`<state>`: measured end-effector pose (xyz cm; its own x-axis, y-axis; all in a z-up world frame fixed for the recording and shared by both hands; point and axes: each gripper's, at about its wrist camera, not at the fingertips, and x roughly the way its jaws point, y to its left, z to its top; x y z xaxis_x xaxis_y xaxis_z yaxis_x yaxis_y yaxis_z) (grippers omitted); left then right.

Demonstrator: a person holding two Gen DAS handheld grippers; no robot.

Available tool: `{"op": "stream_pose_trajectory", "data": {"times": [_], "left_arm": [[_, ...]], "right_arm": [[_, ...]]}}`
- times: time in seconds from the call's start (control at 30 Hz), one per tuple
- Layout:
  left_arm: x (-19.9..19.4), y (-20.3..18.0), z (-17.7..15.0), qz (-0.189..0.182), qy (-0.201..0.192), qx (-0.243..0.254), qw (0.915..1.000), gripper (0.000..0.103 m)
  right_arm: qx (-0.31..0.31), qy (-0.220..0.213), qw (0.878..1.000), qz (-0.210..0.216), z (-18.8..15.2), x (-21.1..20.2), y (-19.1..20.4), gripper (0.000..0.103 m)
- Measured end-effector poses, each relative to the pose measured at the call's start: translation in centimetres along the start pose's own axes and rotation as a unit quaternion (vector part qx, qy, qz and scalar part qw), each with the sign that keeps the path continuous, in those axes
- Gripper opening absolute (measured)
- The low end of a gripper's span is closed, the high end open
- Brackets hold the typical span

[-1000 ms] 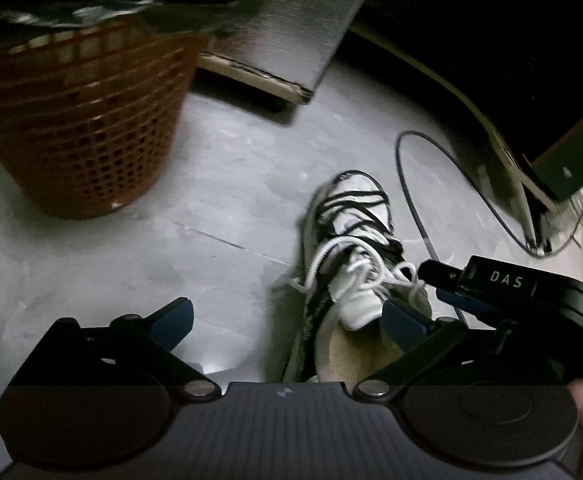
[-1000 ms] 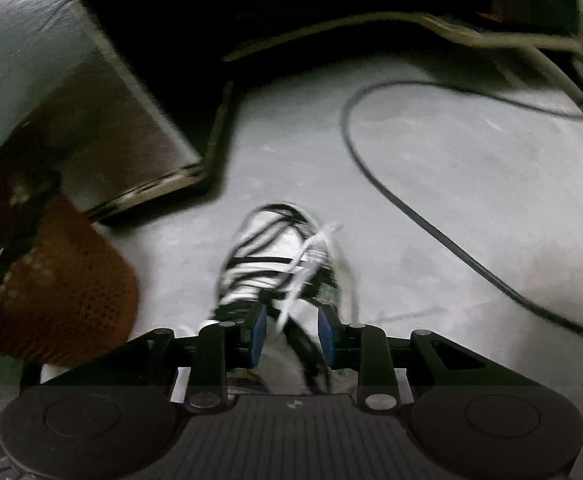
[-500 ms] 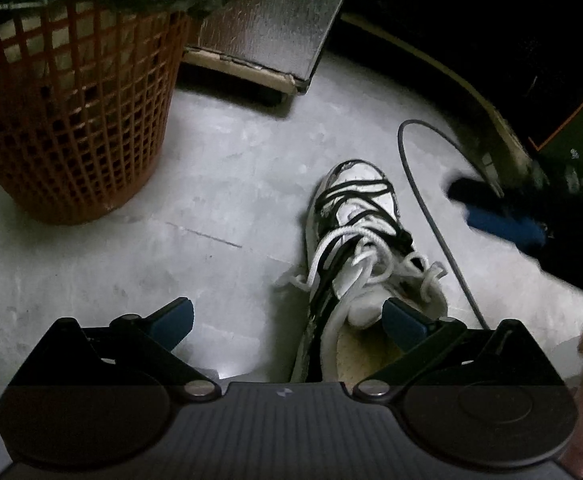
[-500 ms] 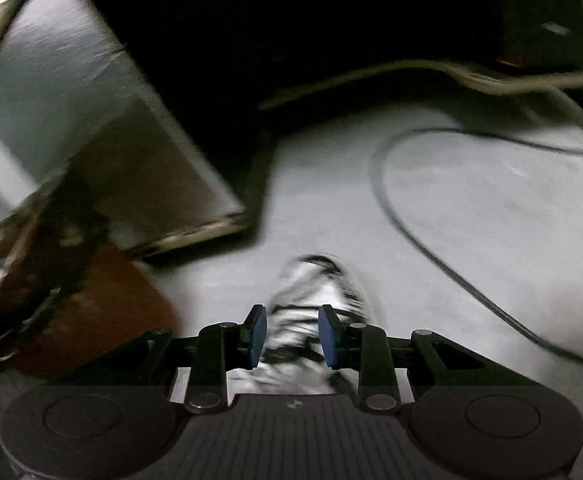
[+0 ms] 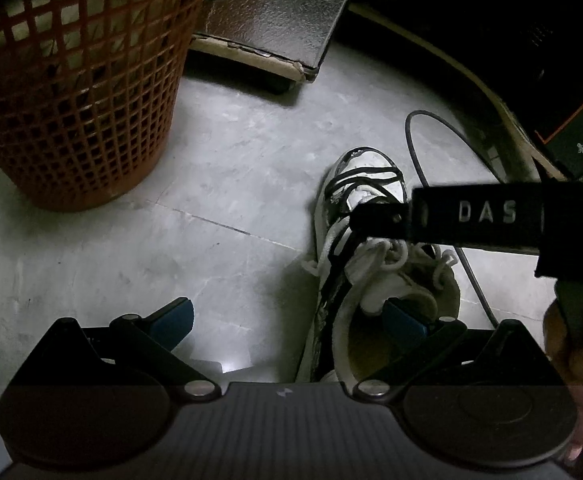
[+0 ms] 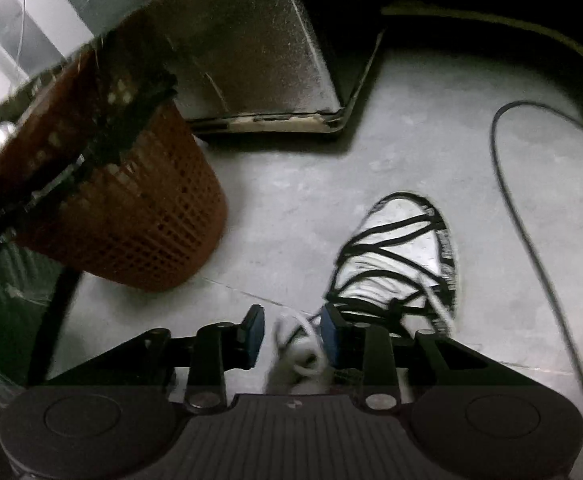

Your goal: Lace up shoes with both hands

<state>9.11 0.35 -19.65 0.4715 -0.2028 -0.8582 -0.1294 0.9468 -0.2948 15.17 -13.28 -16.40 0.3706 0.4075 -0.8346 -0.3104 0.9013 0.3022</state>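
A white shoe (image 5: 365, 184) with black straps stands on the grey floor, toe pointing away. Its white laces (image 5: 391, 252) lie loose and bunched over the tongue. My left gripper (image 5: 287, 318) is wide open, its right pad over the shoe's opening and its left pad over bare floor. My right gripper (image 5: 371, 220) reaches in from the right, just above the laces. In the right wrist view the shoe (image 6: 395, 256) sits right of centre. A white lace loop (image 6: 299, 344) lies between the jaws of my right gripper (image 6: 289, 334), which are closing and not pressing on it.
An orange mesh basket (image 5: 71, 92) stands to the left. A dark board (image 5: 275, 12) leans behind it. A black cable (image 5: 423, 152) curves on the floor right of the shoe. A person's hand (image 5: 571, 360) holds the right gripper at the right edge.
My right gripper swung away to the right, then came back over the laces with its wrist rolled. A lace loop now lies between its jaws. My left gripper stayed put.
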Motion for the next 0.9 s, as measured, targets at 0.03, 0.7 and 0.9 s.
{"op": "stream_pose_trajectory", "data": {"times": [0.03,0.7,0.9], "left_arm": [[0.0,0.0,0.0,0.0,0.001,0.001,1.0,0.103],[-0.7,0.5,-0.4,0.006,0.007,-0.01,0.9999,0.103],[-0.6,0.7,-0.3,0.004,0.006,-0.016,0.9998,0.103]], "right_arm": [[-0.003,-0.001,1.0,-0.004,-0.2,-0.3,0.0,0.03],[0.063,-0.018,0.994,-0.086,-2.0,-3.0,-2.3,0.009],[0.046,-0.051,0.997,-0.043,-1.1,-3.8,-1.6,0.014]]}}
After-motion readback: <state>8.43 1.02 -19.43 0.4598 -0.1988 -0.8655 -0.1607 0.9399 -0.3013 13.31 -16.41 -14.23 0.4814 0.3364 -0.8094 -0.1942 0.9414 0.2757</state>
